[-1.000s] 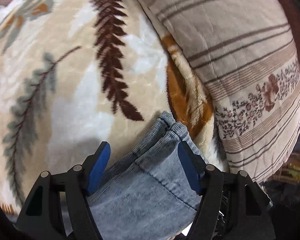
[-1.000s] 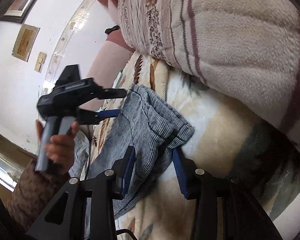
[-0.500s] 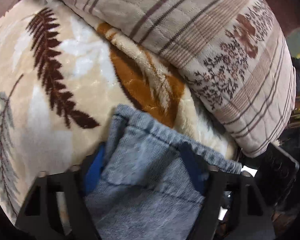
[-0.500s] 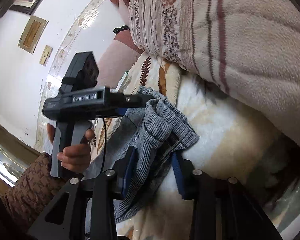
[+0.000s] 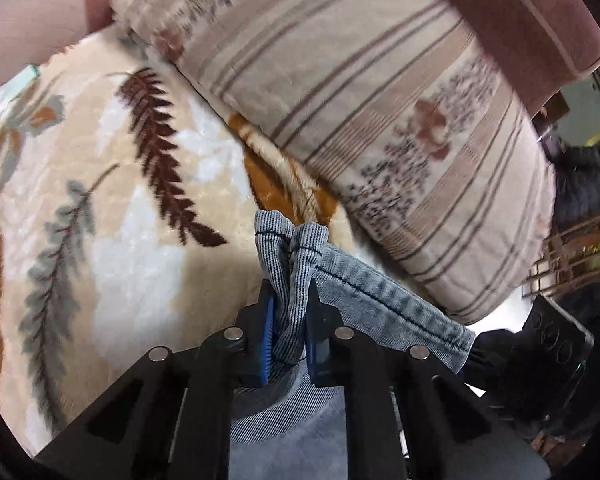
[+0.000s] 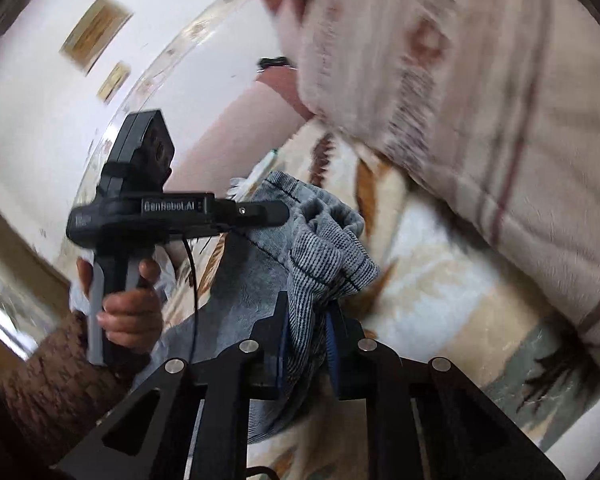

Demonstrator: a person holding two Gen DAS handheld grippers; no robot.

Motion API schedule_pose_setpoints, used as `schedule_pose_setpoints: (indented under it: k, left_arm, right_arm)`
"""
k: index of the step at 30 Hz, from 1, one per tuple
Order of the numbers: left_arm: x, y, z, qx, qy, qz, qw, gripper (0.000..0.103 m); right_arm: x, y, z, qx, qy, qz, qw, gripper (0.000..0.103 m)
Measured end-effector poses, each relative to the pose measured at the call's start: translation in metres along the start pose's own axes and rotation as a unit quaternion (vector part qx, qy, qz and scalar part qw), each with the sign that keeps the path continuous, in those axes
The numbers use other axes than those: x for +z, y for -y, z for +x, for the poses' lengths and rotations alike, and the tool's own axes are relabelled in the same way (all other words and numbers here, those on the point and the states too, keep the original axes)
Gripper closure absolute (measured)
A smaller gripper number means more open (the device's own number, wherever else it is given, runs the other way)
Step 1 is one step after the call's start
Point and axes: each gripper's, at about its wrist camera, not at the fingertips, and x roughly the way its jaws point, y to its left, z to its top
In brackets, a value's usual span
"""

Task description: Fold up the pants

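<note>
The pants (image 5: 364, 292) are light blue denim, bunched at one end and held up over a leaf-patterned blanket (image 5: 100, 208). My left gripper (image 5: 290, 320) is shut on one corner of the denim edge. My right gripper (image 6: 306, 320) is shut on the other corner of the pants (image 6: 324, 248). In the right wrist view the left gripper's body (image 6: 172, 210) and the hand holding it show at the left, with its fingers buried in the cloth. The rest of the pants hangs below, out of sight.
A large striped, flower-printed pillow (image 5: 380, 92) lies against the blanket just beyond the pants; it also shows in the right wrist view (image 6: 480, 100). A pink headboard (image 5: 520, 8) runs behind it. Dark clutter (image 5: 580, 184) sits off the bed's right side.
Both grippers have closed from open onto the denim edge and lifted it. The two grippers now stand closer together, and the views have swung toward the pillow.
</note>
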Motion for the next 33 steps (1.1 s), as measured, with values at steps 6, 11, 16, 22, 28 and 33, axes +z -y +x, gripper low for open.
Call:
schedule_pose_setpoints:
  k: [6, 11, 16, 22, 28, 33]
  left_arm:
    - [0.001, 0.002, -0.055, 0.037, 0.008, -0.01, 0.9993, 0.092]
    - [-0.026, -0.018, -0.072, 0.067, -0.002, -0.055, 0.9962, 0.092]
    - [-0.081, -0.069, -0.075, 0.095, -0.028, -0.14, 0.9852, 0.091]
    - [-0.132, -0.112, -0.098, 0.095, -0.024, -0.248, 0.9639, 0.081]
    - [-0.175, -0.131, -0.136, 0.111, 0.0, -0.319, 0.9412, 0.081]
    - [-0.189, -0.122, -0.151, 0.049, 0.044, -0.363, 0.9294, 0.06]
  right_arm:
    - [-0.01, -0.064, -0.006, -0.01, -0.005, -0.096, 0.995, 0.088]
    - [-0.044, -0.121, 0.009, -0.005, -0.038, -0.179, 0.983, 0.088]
    - [-0.094, -0.163, 0.038, -0.022, -0.083, -0.253, 0.964, 0.083]
    - [-0.152, -0.212, 0.051, -0.051, -0.119, -0.368, 0.921, 0.057]
    - [-0.161, -0.219, 0.011, -0.039, -0.118, -0.397, 0.91, 0.047]
    - [-0.09, -0.167, -0.005, -0.052, -0.091, -0.254, 0.961, 0.036]
